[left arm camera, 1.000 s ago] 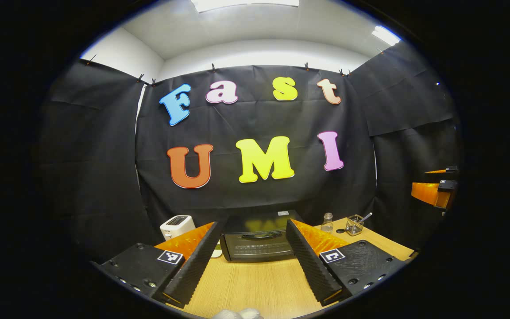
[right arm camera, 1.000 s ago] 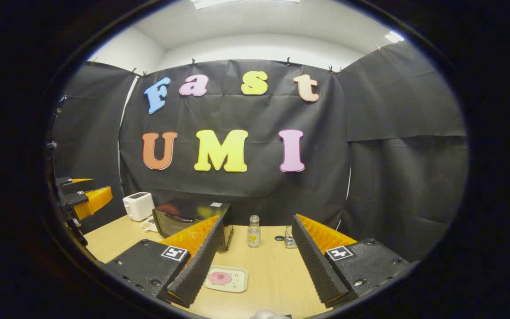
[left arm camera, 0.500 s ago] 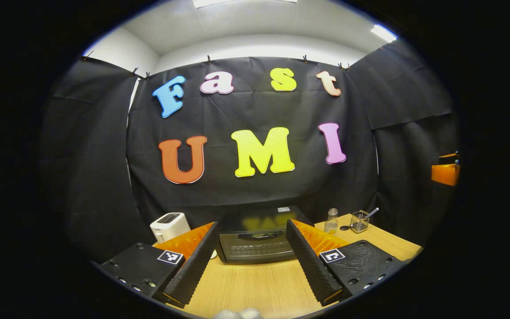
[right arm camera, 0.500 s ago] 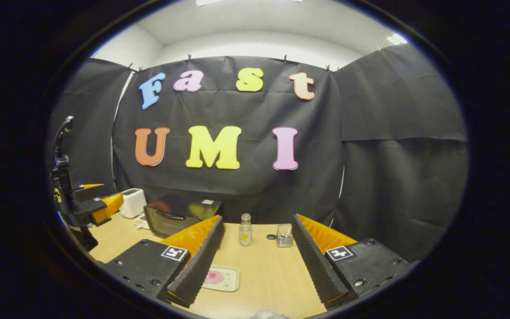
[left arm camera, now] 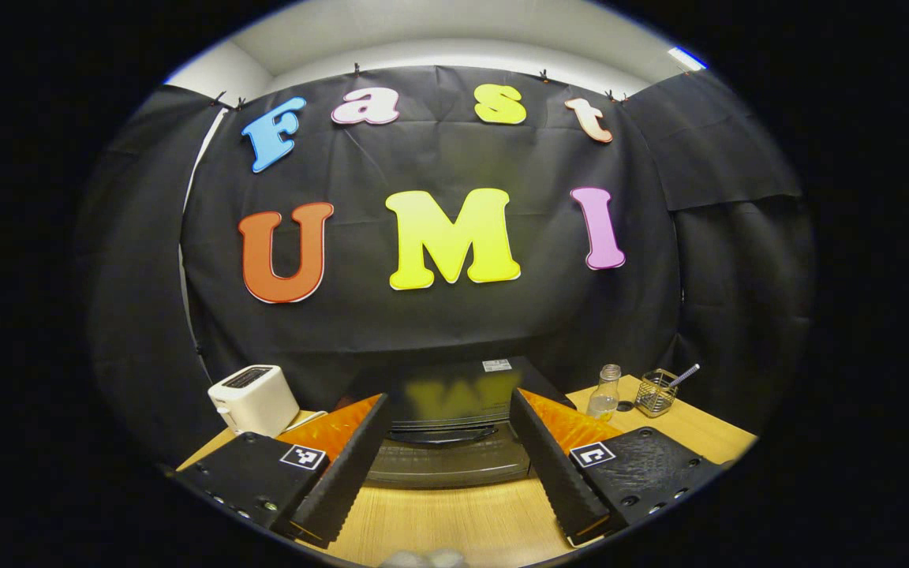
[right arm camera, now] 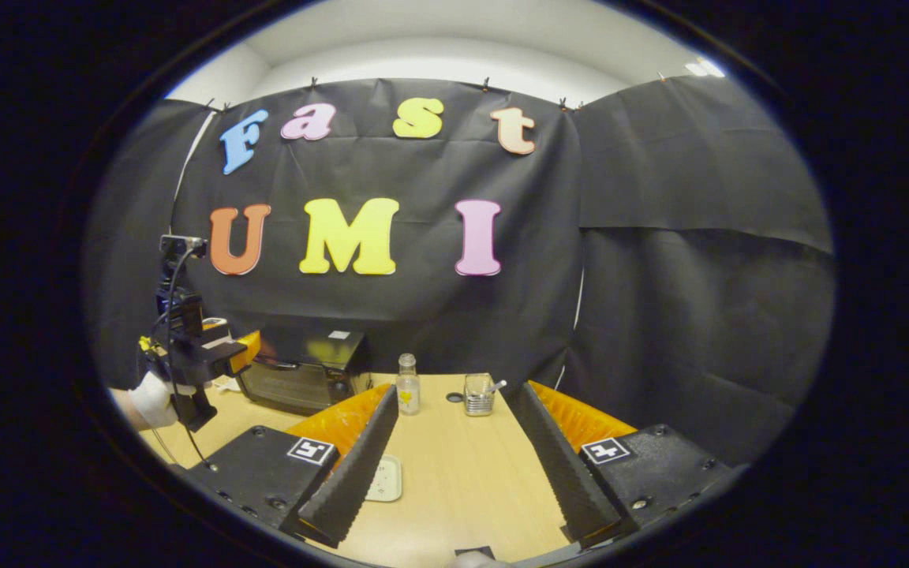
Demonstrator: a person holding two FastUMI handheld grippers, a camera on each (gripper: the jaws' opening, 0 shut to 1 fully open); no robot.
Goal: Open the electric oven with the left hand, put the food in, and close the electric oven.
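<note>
Oven (left arm camera: 447, 454) door facing left gripper (left arm camera: 440, 465), long axis crosswise.

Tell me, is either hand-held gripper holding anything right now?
No. The left hand-held gripper is open in front of the closed oven; the right hand-held gripper is open above the table.

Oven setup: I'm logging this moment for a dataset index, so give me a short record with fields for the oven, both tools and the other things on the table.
oven: black, door shut, at the table's back
left tool: open, fingers either side of the oven door, not touching the handle
right tool: open, over bare table, holding nothing
plate: pale, partly behind a right tool finger
toaster: white, left of the oven
bottle: clear, right of the oven
basket: wire, beside the bottle
</note>
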